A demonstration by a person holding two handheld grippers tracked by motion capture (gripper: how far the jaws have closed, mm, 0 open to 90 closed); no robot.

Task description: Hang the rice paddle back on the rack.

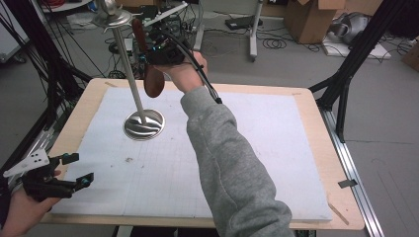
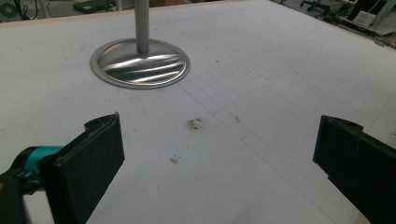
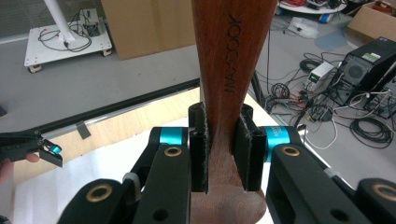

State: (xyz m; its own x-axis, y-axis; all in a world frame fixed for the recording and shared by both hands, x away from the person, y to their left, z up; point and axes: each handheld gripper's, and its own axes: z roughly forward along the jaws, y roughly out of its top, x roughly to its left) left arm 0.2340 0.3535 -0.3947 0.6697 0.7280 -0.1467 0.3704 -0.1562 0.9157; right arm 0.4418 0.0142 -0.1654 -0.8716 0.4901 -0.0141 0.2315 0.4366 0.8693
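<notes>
In the high view, the right hand-held gripper (image 1: 160,49) holds a wooden spatula (image 1: 152,79) in the air beside the pole of a metal stand (image 1: 143,123) on the desk (image 1: 321,148). The left hand-held gripper (image 1: 74,170) rests at the near left corner, its jaws spread.

In the left gripper view, both pads stand wide apart over the white mat (image 2: 261,70), the stand's round base (image 2: 140,65) ahead.

In the right gripper view, the jaws clamp the spatula's handle (image 3: 229,60), stamped with lettering.
</notes>
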